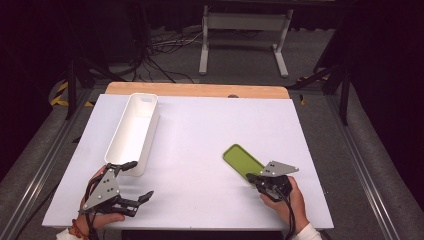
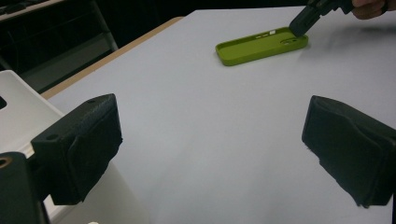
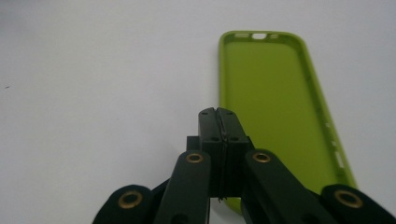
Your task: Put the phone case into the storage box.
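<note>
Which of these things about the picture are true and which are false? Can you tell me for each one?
1. The bright green rubbery phone case lies on the white table with its hollow side up. True.
2. The long white plastic bin has toys inside. False: nothing can be seen in it.
3. The left gripper has its fingers wide apart. True.
4. The right gripper is wide open too. False: its fingers are pressed together, right at the near end of the case.
5. The green case sits inside the bin. False: it lies apart from it, on the table's right side.
</note>
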The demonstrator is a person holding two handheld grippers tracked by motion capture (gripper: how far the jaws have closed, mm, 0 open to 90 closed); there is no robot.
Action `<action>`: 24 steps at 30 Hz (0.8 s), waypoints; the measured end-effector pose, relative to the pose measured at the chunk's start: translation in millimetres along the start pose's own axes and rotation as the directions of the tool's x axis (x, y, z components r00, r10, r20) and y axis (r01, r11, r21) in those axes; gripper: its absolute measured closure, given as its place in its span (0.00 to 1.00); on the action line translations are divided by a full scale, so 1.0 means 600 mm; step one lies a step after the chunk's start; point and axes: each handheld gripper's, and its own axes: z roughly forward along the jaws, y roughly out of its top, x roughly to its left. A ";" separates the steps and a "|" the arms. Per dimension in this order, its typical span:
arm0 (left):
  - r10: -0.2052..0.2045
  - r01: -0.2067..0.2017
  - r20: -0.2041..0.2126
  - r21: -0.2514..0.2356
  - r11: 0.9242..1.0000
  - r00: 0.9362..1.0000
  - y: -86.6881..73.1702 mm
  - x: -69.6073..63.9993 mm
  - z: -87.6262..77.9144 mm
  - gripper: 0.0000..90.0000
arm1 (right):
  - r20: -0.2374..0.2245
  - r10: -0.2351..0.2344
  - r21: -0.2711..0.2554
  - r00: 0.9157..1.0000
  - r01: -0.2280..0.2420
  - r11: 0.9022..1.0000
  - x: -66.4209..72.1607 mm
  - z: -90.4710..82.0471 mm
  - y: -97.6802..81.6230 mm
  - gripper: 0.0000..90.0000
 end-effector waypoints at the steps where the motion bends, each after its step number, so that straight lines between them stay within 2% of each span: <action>1: -0.003 0.003 0.001 0.000 1.000 1.000 0.000 0.000 0.000 0.06 | -0.009 -0.009 0.009 1.000 0.009 1.000 0.004 0.004 0.000 1.00; 4: -0.002 0.002 0.006 0.005 1.000 1.000 0.000 0.000 0.001 0.06 | -0.025 -0.034 0.028 0.999 0.035 0.999 0.009 0.012 -0.001 1.00; 6: -0.009 0.009 0.008 0.006 1.000 1.000 -0.001 -0.002 0.003 0.06 | -0.021 -0.063 0.051 0.998 0.064 0.997 0.012 0.019 -0.003 1.00; 9: -0.001 0.001 0.011 0.013 1.000 1.000 -0.001 -0.002 0.004 0.06 | -0.020 -0.065 0.062 0.998 0.067 0.996 0.010 0.023 -0.005 1.00; 12: -0.003 0.003 0.019 0.017 1.000 1.000 -0.002 -0.002 0.007 0.06 | -0.012 -0.076 0.095 0.997 0.077 0.992 0.005 0.027 -0.012 1.00; 15: 0.000 0.000 0.022 0.022 1.000 1.000 -0.002 -0.003 0.008 0.06 | 0.001 -0.078 0.099 0.997 0.078 0.992 0.003 0.024 -0.014 1.00; 18: 0.003 -0.004 0.023 0.025 1.000 1.000 -0.002 -0.003 0.008 0.06 | 0.034 -0.068 0.106 0.997 0.064 0.992 -0.004 0.018 -0.018 1.00; 20: 0.004 -0.004 0.024 0.026 1.000 1.000 -0.002 -0.003 0.008 0.06 | 0.041 -0.063 0.107 0.997 0.058 0.993 -0.007 0.015 -0.020 1.00; 24: 0.000 -0.001 0.027 0.025 1.000 1.000 -0.002 -0.002 0.008 0.06 | 0.098 -0.025 0.111 0.995 0.014 0.994 -0.020 0.003 -0.029 1.00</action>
